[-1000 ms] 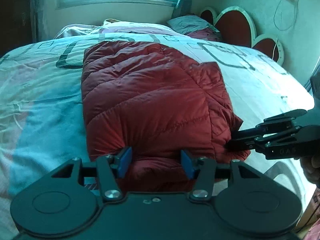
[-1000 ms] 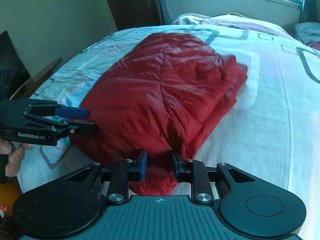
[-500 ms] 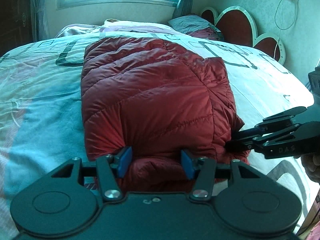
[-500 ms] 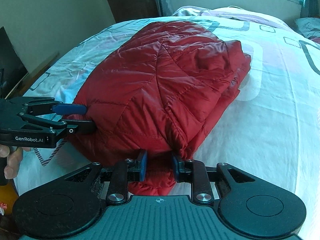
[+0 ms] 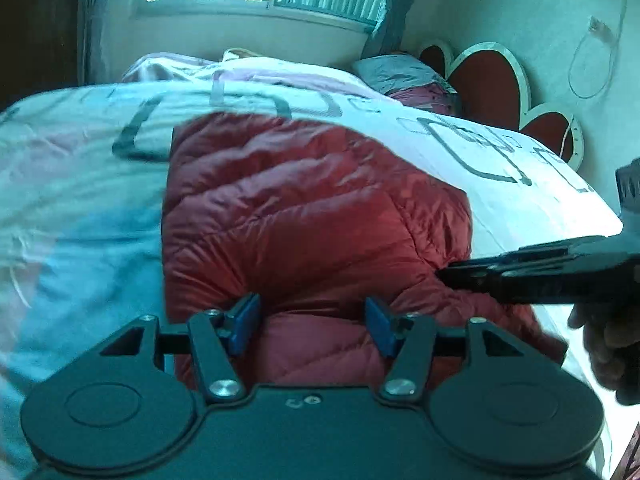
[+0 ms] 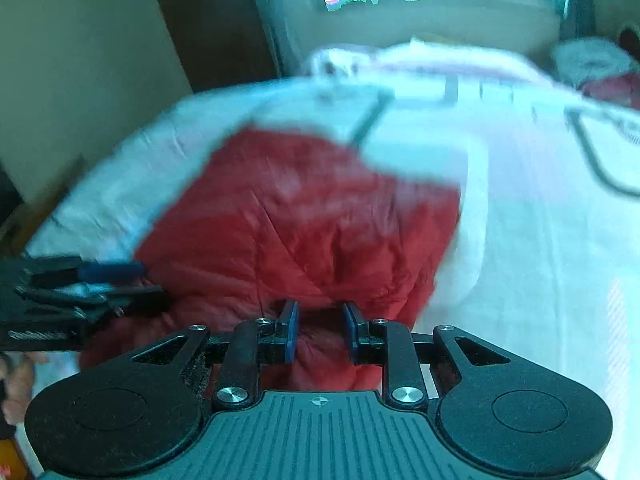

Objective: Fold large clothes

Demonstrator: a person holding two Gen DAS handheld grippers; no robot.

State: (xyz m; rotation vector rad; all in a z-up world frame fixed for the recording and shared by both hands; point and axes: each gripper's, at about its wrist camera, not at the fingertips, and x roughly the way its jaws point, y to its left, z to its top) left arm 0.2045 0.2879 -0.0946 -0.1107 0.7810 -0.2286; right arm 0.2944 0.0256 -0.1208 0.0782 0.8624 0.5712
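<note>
A red quilted jacket (image 5: pixel 312 208) lies folded on the bed, and it is blurred in the right wrist view (image 6: pixel 300 216). My left gripper (image 5: pixel 312 322) has the jacket's near edge bunched between its blue pads. Its jaws are opening, while the fabric still puckers at both pads. My right gripper (image 6: pixel 321 332) is shut on a fold at the jacket's near right corner. The right gripper (image 5: pixel 442 274) reaches in from the right in the left wrist view. The left gripper (image 6: pixel 150 282) shows at the left of the right wrist view, at the jacket's edge.
The bed's pale patterned sheet (image 5: pixel 80 200) spreads on all sides of the jacket. A pillow (image 5: pixel 396 72) and a red scalloped headboard (image 5: pixel 488 80) stand at the far right under a window. A hand (image 5: pixel 608 344) grips the right tool. The bed's edge is at the right.
Both grippers have shifted across the bed with the jacket's near edge in them, and more sheet shows beyond the jacket. The left pads stand slightly wider apart. The right wrist view is now blurred.
</note>
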